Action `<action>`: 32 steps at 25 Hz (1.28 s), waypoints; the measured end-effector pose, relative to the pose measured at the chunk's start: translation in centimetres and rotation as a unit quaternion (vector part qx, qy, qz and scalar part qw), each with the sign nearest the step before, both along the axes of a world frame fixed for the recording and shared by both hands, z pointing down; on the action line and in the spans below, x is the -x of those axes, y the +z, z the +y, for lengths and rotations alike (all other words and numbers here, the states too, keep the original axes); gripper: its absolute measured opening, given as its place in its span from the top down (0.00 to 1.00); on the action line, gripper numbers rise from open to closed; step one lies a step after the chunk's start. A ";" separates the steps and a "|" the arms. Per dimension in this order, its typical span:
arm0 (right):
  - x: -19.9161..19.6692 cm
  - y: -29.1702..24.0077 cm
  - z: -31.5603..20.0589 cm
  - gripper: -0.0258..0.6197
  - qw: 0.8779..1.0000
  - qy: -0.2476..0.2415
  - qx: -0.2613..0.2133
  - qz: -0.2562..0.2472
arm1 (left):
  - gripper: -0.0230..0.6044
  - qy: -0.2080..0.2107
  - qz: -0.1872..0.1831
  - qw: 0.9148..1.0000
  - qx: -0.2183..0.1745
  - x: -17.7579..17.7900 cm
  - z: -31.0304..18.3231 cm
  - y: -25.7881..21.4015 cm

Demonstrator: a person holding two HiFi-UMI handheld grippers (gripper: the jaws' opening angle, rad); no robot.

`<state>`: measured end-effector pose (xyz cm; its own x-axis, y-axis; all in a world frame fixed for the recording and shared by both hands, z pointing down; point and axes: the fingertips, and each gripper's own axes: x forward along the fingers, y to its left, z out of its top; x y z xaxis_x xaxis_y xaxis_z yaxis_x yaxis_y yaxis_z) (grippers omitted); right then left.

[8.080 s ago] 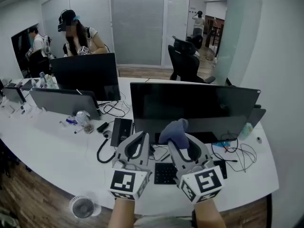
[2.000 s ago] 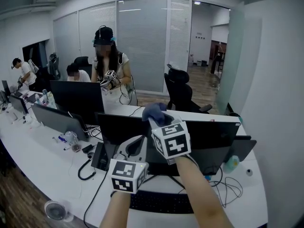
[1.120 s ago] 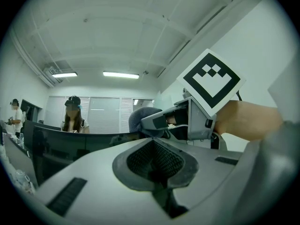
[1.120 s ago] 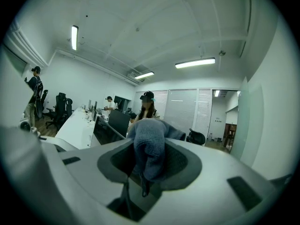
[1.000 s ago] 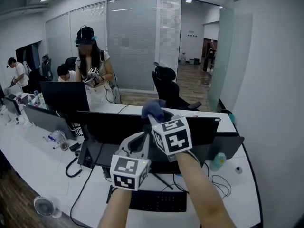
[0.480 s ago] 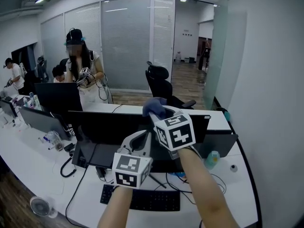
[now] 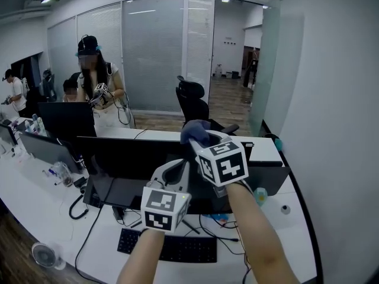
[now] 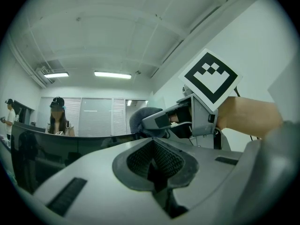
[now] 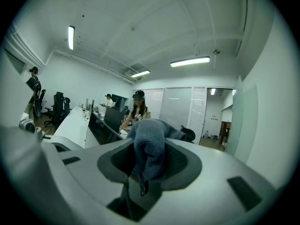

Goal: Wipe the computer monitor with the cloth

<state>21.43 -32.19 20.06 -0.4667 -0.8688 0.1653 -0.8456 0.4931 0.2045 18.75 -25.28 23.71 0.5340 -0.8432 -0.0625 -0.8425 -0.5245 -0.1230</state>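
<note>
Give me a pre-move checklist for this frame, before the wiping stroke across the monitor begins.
1. Cloth gripped by right gripper: ok, jaws closed on it.
2. Cloth protrudes past the jaw tips for wiping: ok.
3. Cloth touching monitor: cannot tell; in the head view it sits at the top edge.
4. Left gripper empty, jaws together: ok.
5. Left gripper out of the wiping path: cannot tell; it overlaps the screen below the cloth.

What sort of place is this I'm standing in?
Likely an open-plan office: a long white desk carrying black flat-screen monitors, a black swivel chair behind it, and glass partitions with blinds.
</note>
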 end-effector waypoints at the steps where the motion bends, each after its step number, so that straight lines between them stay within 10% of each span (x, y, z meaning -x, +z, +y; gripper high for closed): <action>1: -0.4 0.0 0.0 0.74 1.000 0.003 0.000 0.001 | 0.95 0.002 0.001 1.000 0.000 -0.3 0.0 0.0; 32: -12.2 -0.2 0.5 0.74 0.997 0.079 -0.001 -0.004 | 0.95 0.069 0.006 0.998 0.014 -10.3 0.4 1.6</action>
<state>33.66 -31.65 19.82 -0.3255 -0.9317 0.1610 -0.9143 0.3536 0.1976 29.08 -24.90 25.35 0.6440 -0.7636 -0.0462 -0.7637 -0.6382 -0.0967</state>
